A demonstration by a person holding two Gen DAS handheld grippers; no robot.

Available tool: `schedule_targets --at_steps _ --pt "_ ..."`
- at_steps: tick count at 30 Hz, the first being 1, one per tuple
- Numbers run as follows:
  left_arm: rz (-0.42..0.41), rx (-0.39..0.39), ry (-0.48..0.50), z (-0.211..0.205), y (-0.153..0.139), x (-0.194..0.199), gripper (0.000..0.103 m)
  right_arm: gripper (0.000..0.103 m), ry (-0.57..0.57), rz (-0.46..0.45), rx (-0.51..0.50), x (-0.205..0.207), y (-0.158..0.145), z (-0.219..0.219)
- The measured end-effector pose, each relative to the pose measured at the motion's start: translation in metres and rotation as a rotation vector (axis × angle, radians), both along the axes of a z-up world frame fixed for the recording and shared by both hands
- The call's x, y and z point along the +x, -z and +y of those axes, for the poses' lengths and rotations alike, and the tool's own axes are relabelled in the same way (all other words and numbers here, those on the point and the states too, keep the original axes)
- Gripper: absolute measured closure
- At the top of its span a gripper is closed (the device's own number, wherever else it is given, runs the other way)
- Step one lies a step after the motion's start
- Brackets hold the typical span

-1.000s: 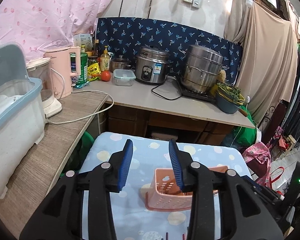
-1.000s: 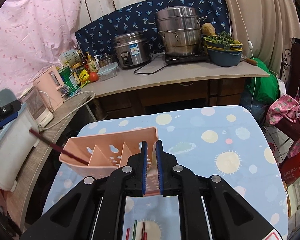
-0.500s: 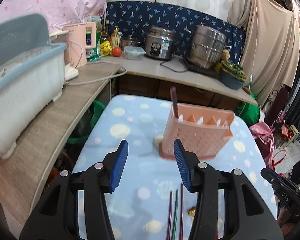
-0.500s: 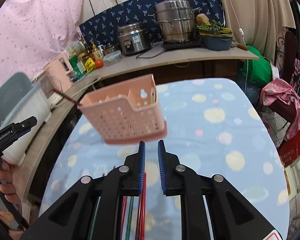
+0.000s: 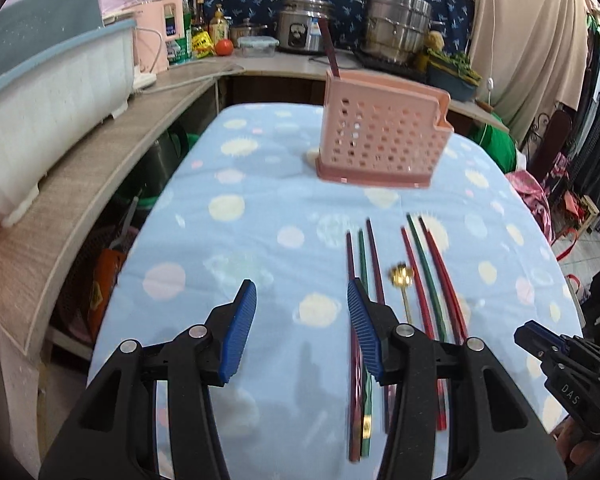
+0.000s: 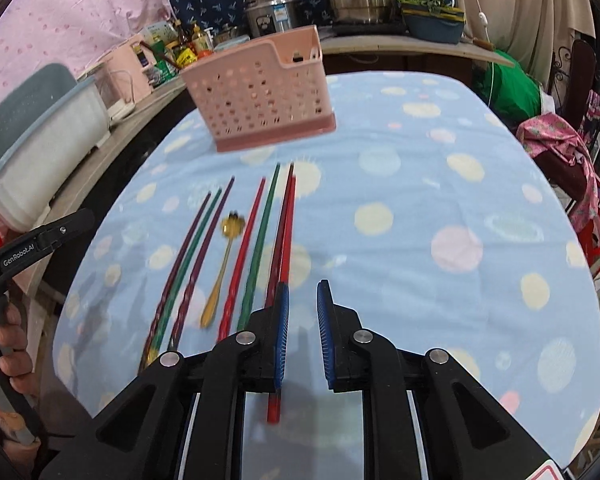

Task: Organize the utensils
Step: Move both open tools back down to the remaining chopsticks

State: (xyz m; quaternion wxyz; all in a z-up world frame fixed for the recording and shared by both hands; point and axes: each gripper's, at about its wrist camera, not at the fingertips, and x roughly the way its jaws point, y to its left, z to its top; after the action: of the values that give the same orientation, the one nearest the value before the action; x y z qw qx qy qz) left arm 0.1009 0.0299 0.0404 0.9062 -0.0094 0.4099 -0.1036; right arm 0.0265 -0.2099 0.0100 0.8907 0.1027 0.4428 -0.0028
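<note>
Our left gripper (image 5: 302,312) hangs about half open and empty at lower centre; its jaws have just been opening. Our right gripper (image 6: 302,320) shows a narrow gap with nothing in it. The chopsticks (image 6: 252,248) and gold spoon (image 6: 224,264) lie side by side at mid-frame, long axes running up toward the pink holder (image 6: 260,92). We judge them light, stiff and slippery, best pinched near the thick lower ends.
</note>
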Motion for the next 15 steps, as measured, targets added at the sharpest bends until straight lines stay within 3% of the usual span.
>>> schedule_targets --at_steps 15 --pt "0.090 0.033 0.029 -0.005 0.040 -0.040 0.050 0.087 -0.061 0.089 -0.006 -0.036 0.038 0.028"
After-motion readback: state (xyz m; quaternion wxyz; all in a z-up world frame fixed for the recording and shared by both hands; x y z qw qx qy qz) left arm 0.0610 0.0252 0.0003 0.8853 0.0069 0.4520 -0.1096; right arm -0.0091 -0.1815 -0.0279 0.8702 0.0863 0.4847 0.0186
